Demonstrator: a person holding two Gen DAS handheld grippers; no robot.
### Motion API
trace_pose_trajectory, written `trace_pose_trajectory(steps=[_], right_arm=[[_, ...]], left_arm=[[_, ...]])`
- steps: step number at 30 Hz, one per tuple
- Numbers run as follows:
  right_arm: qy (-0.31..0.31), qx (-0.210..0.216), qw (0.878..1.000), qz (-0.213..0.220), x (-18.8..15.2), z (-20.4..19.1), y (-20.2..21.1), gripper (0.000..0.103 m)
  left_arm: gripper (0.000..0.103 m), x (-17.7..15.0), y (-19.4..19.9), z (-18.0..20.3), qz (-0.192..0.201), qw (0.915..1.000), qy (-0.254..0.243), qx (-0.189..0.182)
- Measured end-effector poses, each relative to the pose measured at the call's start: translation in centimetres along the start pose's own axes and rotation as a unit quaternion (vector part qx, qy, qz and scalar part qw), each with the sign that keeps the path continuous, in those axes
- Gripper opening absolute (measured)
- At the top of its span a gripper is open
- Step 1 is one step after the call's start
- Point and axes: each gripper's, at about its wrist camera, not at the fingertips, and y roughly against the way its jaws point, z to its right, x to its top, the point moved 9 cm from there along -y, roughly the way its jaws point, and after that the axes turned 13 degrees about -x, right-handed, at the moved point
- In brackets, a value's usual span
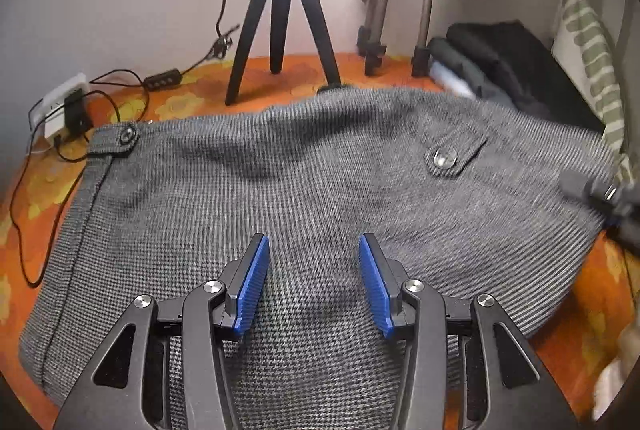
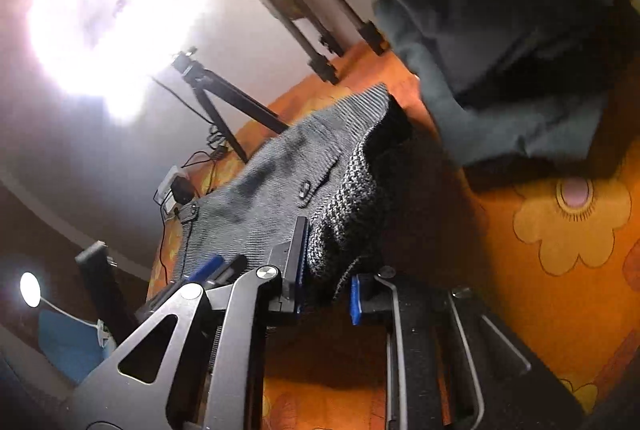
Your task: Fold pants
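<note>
Grey pants [image 1: 280, 198] spread on orange floral cloth [image 1: 192, 102]; right gripper [image 2: 328, 290] clenched on their raised edge, likely starting a fold; left gripper [image 1: 314, 282] released, hovering above fabric

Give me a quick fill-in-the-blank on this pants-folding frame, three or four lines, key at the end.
1. The grey houndstooth pants lie on an ____ flowered cloth.
2. The right gripper is shut on the ____.
3. The left gripper hovers over the fabric with its blue pads ____.
4. Behind the pants stands a black ____.

Missing words: orange; pants; apart; tripod
</note>
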Motion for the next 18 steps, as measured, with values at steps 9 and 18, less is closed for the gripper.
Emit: trace_pose_trajectory(steps=[9,18], right_arm=[[0.063,0.005,0.998,0.029,1.0,-4.1,1.8,0.015],[0.151,0.019,0.987,0.056,1.0,-10.2,3.6,0.015]], left_arm=[[0.044,0.1,1.6,-0.9,0.02,0.9995,0.024,-0.01],[0.044,-3.6,6.9,-5.3,0.025,0.9974,0.066,-0.013]])
